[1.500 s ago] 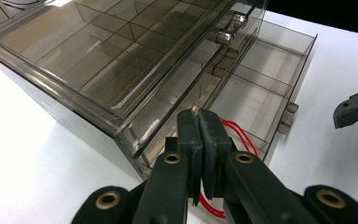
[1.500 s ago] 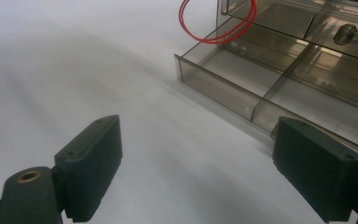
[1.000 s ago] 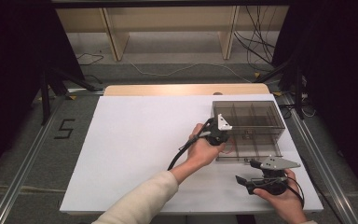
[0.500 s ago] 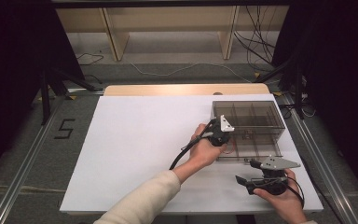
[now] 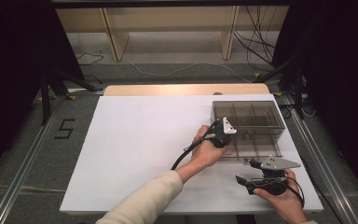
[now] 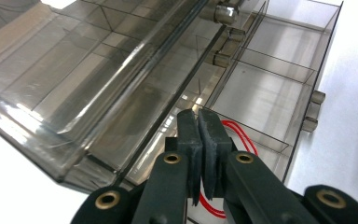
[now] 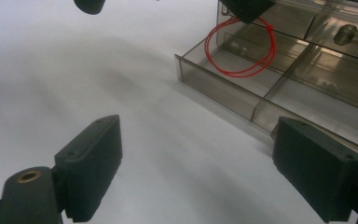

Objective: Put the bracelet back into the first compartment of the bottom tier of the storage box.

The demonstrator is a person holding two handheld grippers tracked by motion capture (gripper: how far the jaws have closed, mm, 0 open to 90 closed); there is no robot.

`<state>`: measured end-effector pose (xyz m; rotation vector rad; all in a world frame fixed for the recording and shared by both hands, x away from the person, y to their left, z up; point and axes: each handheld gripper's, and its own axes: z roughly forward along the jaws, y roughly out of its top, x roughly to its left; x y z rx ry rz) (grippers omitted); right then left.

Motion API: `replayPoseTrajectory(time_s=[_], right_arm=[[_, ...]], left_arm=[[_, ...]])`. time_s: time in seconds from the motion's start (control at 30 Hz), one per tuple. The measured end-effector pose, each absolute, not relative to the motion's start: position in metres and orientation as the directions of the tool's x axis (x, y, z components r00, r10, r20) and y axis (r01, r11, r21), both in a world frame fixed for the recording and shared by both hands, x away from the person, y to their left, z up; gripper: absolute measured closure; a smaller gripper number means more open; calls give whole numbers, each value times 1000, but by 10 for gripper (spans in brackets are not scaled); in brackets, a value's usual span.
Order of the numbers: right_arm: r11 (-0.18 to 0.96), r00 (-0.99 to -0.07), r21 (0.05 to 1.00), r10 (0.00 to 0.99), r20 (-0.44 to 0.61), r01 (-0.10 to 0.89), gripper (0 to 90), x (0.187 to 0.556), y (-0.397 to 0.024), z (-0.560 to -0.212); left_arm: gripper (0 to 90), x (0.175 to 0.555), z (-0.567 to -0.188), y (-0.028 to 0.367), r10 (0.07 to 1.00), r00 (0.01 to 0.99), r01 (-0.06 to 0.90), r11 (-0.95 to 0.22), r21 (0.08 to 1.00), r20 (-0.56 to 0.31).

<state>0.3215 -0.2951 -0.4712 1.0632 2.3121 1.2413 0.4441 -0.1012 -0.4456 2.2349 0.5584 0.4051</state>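
A smoky clear compartment box lies open at the table's right, its lid raised behind. My left gripper hovers over the near-left compartment, shut on a red rubber band. In the right gripper view the red rubber band dangles as a loop from the left gripper's tip into that compartment. My right gripper sits low by the table's front right, before the box. The right gripper is open, with bare white table between its jaws.
The white table top stretches wide to the left of the box. A wooden strip runs along its far edge. Metal rails flank the table, and cables lie on the floor behind.
The left gripper has edged slightly right and nearer over the box with the band. The right gripper has stayed put.
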Motion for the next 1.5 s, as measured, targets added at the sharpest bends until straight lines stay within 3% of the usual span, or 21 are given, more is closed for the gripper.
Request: replayPoseTrajectory(time_s=[1.5], right_arm=[[355,-683,813,727,72,463,165,321,-295,-472]], left_arm=[[866,448,-467,-111,483,863,258,-678,688,151]])
